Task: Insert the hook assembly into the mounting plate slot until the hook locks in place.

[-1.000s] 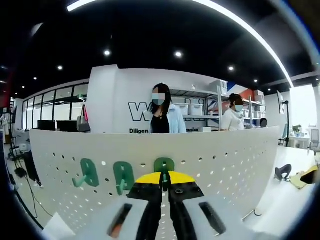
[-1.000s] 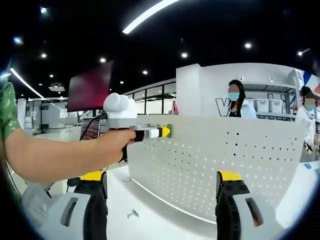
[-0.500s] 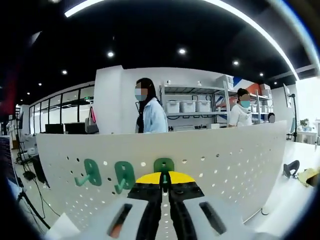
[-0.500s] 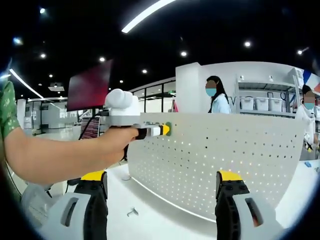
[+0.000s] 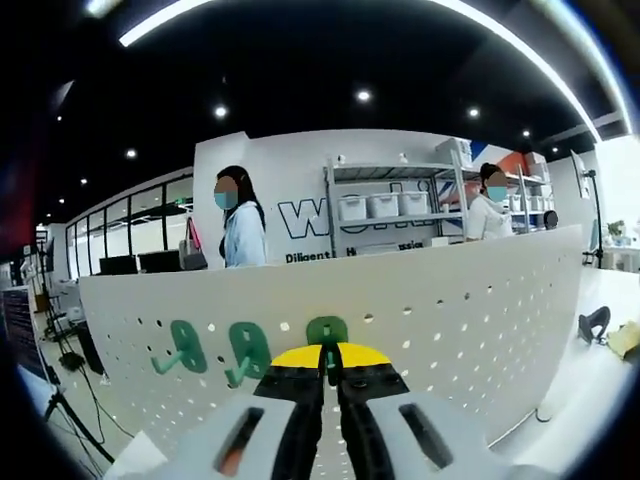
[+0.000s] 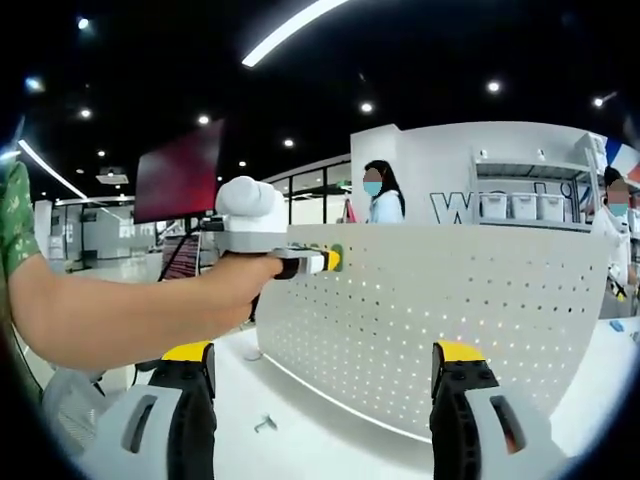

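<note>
Three green plastic hooks sit on the white perforated mounting plate (image 5: 450, 310); two (image 5: 183, 347) hang free to one side, the third hook (image 5: 327, 331) is pinched in my left claw (image 5: 329, 372), jaws clenched on it against the plate. My right claw (image 6: 325, 385) hangs released, jaws wide, grasping nothing. Risk, as I judge it: if I let go before the tab seats, the hook drops; a skewed push could jam it.

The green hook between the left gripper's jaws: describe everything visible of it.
The green hook looks like moulded plastic, with a rounded oval backplate lying against the upright white pegboard. The left gripper is shut on its lower stem, covering the prong. It sits rightmost in a row with two matching hooks. From the right gripper view it shows edge-on.
</note>
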`<action>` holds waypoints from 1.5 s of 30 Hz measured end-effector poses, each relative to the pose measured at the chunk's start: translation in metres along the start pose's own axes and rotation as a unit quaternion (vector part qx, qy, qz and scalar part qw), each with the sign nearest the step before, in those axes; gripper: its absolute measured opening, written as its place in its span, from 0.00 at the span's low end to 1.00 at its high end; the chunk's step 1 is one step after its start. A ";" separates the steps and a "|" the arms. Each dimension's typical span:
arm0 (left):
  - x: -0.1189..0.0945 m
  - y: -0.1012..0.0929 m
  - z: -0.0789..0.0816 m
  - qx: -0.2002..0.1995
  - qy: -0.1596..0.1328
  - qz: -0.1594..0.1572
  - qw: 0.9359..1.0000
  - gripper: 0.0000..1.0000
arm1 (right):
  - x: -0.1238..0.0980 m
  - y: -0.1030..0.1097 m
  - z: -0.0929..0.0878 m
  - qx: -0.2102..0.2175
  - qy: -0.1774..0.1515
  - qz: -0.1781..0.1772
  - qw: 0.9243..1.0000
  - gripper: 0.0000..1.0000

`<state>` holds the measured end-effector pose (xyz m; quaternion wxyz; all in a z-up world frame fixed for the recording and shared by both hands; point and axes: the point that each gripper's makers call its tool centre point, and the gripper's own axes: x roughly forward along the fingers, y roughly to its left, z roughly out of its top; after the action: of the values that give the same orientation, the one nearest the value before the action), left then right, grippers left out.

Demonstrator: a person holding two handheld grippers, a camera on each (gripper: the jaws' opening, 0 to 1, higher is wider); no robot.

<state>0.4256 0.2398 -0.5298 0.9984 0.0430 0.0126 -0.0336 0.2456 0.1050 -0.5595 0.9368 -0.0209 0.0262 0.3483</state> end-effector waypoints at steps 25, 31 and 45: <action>-0.006 -0.010 0.000 -0.026 -0.009 -0.030 0.999 0.23 | -0.004 0.000 0.001 -0.002 0.000 -0.005 1.000 0.91; -0.007 -0.009 -0.004 -0.034 -0.007 -0.037 0.999 0.29 | -0.005 0.002 0.003 -0.004 -0.002 -0.006 1.000 0.91; -0.019 -0.018 -0.011 -0.031 0.000 -0.077 0.997 0.43 | -0.008 0.007 0.008 -0.007 -0.005 -0.010 1.000 0.91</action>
<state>0.4048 0.2240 -0.5413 0.9938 0.0106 0.0167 -0.1097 0.2356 0.1054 -0.5516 0.9400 -0.0262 0.0185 0.3396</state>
